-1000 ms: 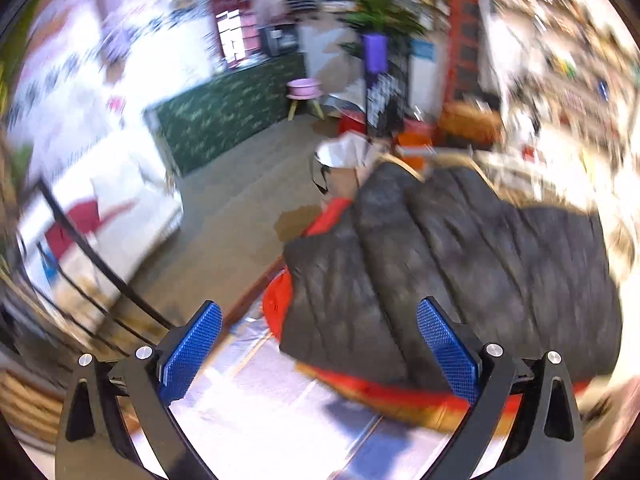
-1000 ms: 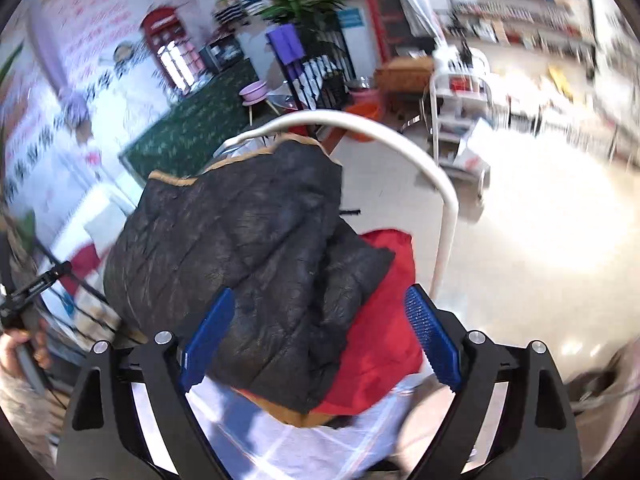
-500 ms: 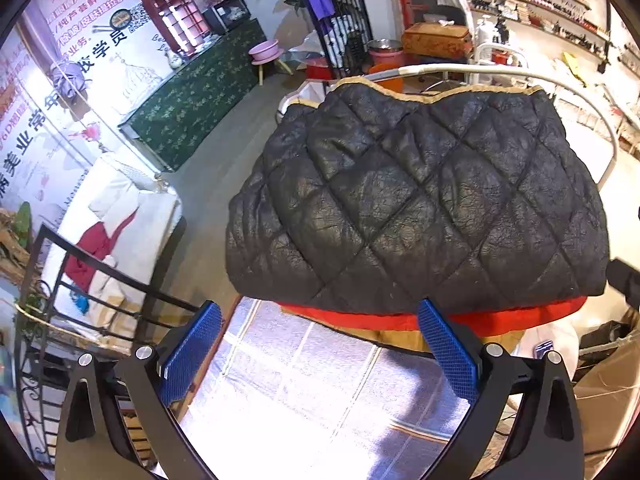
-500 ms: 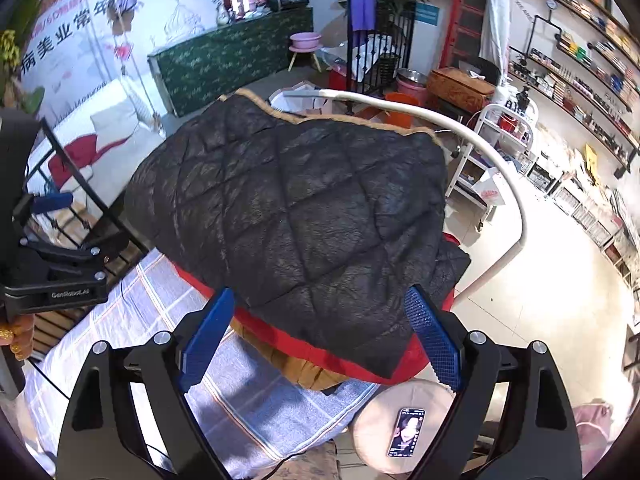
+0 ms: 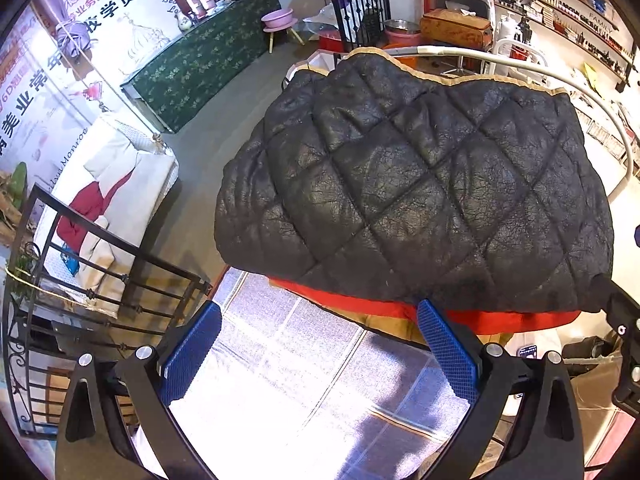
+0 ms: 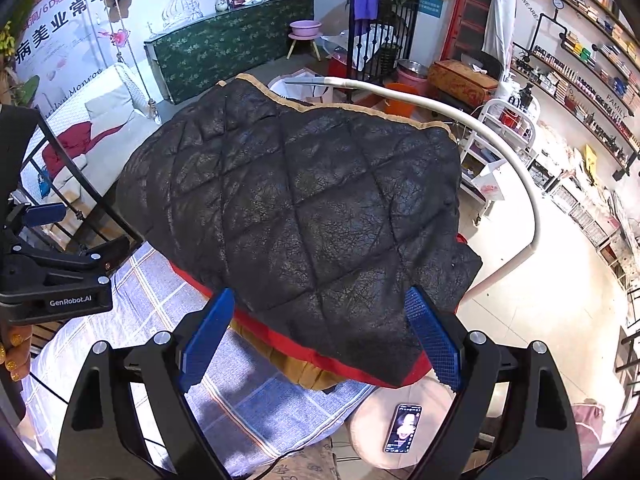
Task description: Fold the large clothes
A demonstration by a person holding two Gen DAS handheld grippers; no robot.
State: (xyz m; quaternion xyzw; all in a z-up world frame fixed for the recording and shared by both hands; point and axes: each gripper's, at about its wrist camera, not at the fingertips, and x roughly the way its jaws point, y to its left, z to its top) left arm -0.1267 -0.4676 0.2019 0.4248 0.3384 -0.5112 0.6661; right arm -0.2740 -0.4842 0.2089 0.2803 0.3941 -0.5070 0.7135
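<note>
Hovering with both my left gripper [image 5: 318, 350] and right gripper [image 6: 320, 336] spread wide and empty, I see the folded black quilted jacket [image 5: 416, 196] at twelve o'clock on the checked sheet [image 5: 304, 364], seemingly set down so I can judge the fold.

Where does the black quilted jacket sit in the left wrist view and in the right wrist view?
Left wrist: the black quilted jacket fills the centre and right, above the open left gripper.
Right wrist: the jacket fills the centre, above the open right gripper.
Shared landmark: the curved white rail arcs behind the jacket's tan-trimmed far edge in both.
</note>
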